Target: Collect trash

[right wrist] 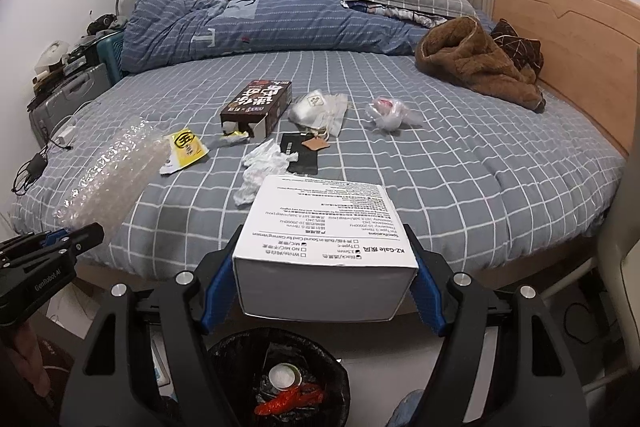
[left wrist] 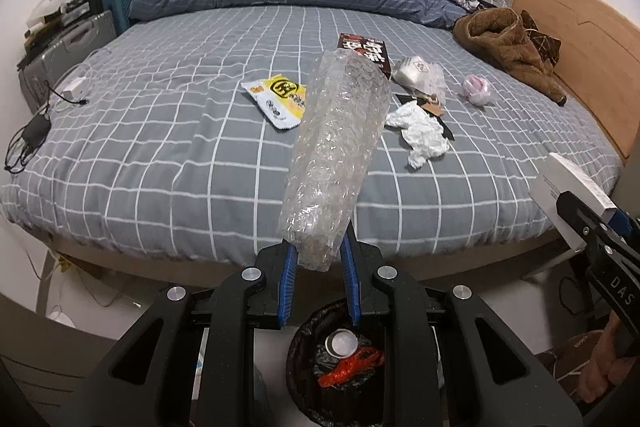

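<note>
My left gripper [left wrist: 318, 259] is shut on a roll of clear bubble wrap [left wrist: 336, 151] that sticks up over the bed's edge. My right gripper [right wrist: 325, 287] is shut on a white printed box [right wrist: 324, 227], its pads against the box's two sides. A black-lined trash bin [left wrist: 304, 379] stands on the floor just below both grippers, holding a can and a red wrapper [right wrist: 288, 397]. On the bed lie a yellow snack packet [left wrist: 280, 99], crumpled white tissue [left wrist: 420, 135], a dark carton [right wrist: 256, 107], a clear bag [right wrist: 320, 109] and a small pink-and-clear bag [right wrist: 386, 113].
A grey checked bed [right wrist: 480, 167] fills both views, with a blue duvet [right wrist: 240, 23] at the far side and brown clothing [right wrist: 476, 63] by the wooden headboard [right wrist: 580, 47]. Chargers and cables [left wrist: 36, 131] lie at the bed's left edge. A suitcase [left wrist: 68, 47] stands left.
</note>
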{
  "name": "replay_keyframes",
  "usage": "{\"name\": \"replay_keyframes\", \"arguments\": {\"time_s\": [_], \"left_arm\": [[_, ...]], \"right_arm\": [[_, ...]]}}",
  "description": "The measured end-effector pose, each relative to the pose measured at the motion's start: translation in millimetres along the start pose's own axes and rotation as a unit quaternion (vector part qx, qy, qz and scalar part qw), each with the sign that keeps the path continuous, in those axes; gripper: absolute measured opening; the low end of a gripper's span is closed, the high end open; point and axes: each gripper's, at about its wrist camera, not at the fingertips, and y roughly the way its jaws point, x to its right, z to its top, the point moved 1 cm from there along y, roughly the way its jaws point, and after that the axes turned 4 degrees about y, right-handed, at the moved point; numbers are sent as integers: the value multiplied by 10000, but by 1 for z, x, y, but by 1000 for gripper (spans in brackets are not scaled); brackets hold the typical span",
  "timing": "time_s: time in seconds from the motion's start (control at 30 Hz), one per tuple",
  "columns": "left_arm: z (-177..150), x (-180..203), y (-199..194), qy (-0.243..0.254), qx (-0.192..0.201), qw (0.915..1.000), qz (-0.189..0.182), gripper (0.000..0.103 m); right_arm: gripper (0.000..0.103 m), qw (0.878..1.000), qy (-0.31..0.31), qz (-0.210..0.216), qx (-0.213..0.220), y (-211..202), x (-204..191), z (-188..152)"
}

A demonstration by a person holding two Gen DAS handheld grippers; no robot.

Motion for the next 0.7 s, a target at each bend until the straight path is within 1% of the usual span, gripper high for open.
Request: {"name": "replay_keyframes", "arguments": {"time_s": [0.23,0.4,0.53,0.7], "left_arm": [[-18,4,-12,15,-32,10000,-56,20],[-33,7,-21,-33,-137,9998,-118,20],[-44,12,-31,-51,-154,9998,-130,20],[-58,16,-39,-56,-283,9995,-115,20]], "right_arm": [[70,10000,-60,56,-43,-13,-4,-14],[70,9998,-105,111,-109,-19,-8,-25],[70,9997,-132,130,-129,-26,-11,-32],[70,9997,-108,127,-188,-34,-10,-41]]}}
